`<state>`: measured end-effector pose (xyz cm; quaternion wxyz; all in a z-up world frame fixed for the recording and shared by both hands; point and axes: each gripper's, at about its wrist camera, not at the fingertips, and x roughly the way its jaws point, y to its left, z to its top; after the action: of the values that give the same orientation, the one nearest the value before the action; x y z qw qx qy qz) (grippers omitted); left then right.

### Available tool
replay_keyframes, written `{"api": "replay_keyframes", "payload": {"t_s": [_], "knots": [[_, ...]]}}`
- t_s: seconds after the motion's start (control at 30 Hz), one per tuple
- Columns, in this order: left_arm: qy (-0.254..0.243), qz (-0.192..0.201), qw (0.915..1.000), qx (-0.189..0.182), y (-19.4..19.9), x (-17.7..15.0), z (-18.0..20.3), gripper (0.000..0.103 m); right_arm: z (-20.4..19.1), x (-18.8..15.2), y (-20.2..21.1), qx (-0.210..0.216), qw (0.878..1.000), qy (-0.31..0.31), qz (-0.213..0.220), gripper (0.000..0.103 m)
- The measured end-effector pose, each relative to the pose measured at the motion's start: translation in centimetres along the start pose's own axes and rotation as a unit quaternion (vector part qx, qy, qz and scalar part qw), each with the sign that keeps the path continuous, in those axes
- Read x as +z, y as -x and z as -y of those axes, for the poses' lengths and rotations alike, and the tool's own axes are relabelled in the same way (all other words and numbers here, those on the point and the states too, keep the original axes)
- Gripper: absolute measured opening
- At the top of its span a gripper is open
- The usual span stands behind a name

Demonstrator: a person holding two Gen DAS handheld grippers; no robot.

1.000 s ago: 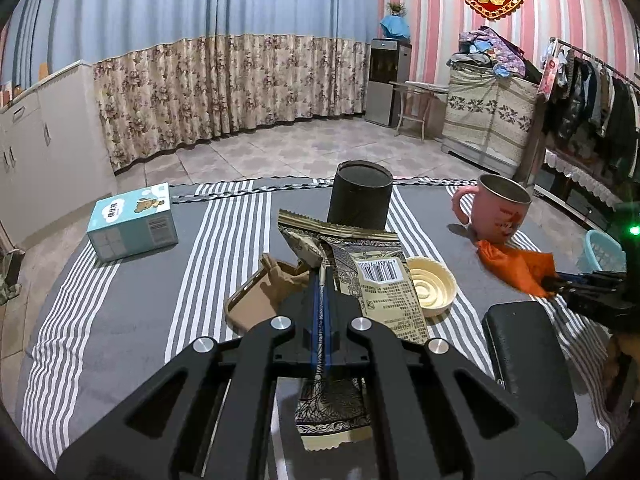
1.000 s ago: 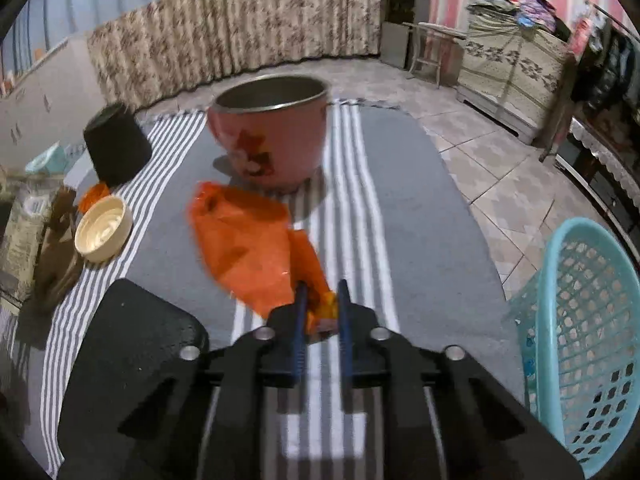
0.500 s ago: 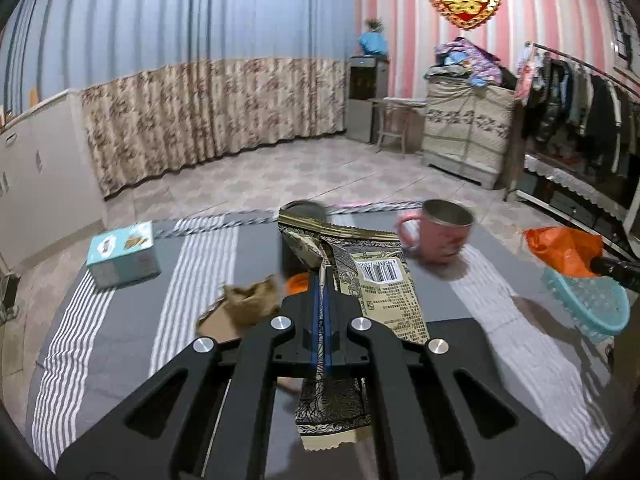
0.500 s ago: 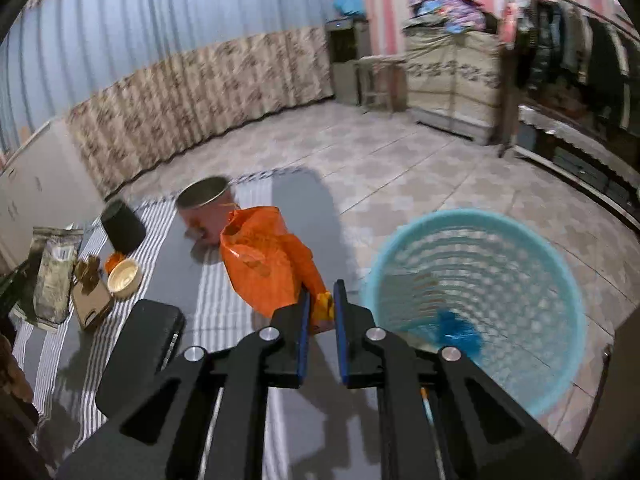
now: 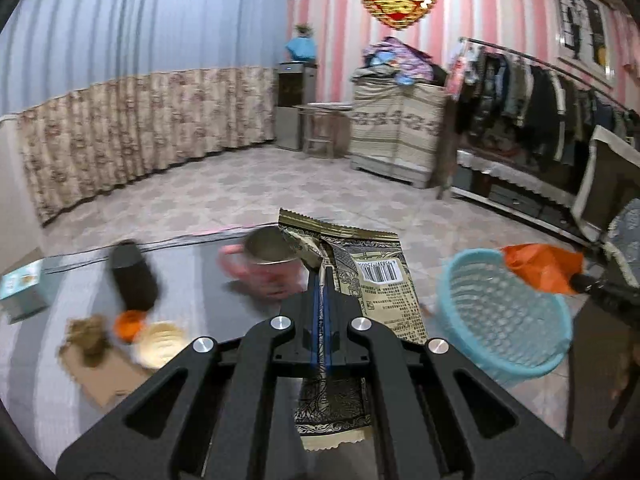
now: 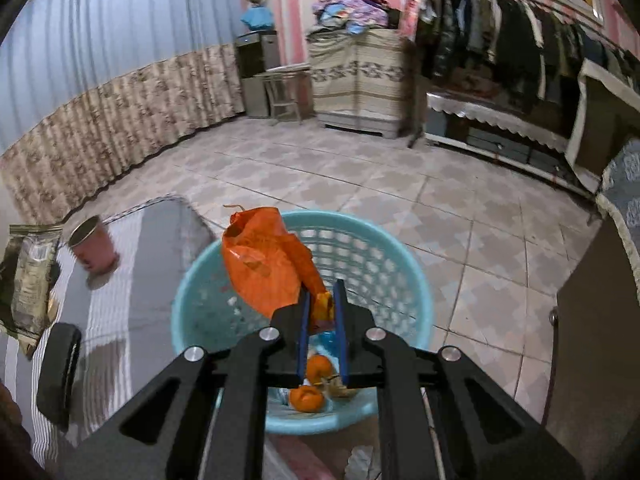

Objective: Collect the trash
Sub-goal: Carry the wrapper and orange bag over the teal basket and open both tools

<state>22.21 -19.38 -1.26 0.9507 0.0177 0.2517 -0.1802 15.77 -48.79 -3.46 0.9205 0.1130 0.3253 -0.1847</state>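
Observation:
My left gripper point(image 5: 322, 276) is shut on a gold and black snack wrapper point(image 5: 376, 284), held in the air above the table's right end. My right gripper point(image 6: 320, 296) is shut on a crumpled orange plastic bag point(image 6: 268, 264) and holds it directly over the light blue mesh basket point(image 6: 384, 256) on the floor. The basket point(image 5: 500, 320) holds orange peels point(image 6: 306, 398) and other scraps. The orange bag point(image 5: 540, 266) also shows over the basket's far rim in the left wrist view.
On the striped grey table point(image 5: 48, 360) stand a pink mug point(image 5: 268, 260), a black cup point(image 5: 132, 280), a cream lid point(image 5: 160, 344), an orange scrap point(image 5: 128, 324), brown cardboard point(image 5: 108, 372) and a tissue box point(image 5: 20, 288). A dark chair point(image 6: 596, 340) stands right of the basket.
Both grippers swung right, off the table toward the basket. The right one lifted the orange bag from beside the mug to above the basket. The left one kept the wrapper.

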Motion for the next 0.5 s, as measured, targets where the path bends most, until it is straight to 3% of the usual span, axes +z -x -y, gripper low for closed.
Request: {"api": "replay_keyframes", "payload": {"t_s": [0.27,0.5], "knots": [[-0.056,-0.021,0.9965,-0.058,-5.0,-0.5,10.0,0.000,4.3,-0.5,-2.2,0.010,0.998,-0.057,-0.019,0.012],[-0.078,-0.043,0.9927,-0.082,-7.7,-0.9,13.3,0.005,5.4,-0.8,-2.6,-0.001,0.998,-0.060,-0.020,0.012]]}}
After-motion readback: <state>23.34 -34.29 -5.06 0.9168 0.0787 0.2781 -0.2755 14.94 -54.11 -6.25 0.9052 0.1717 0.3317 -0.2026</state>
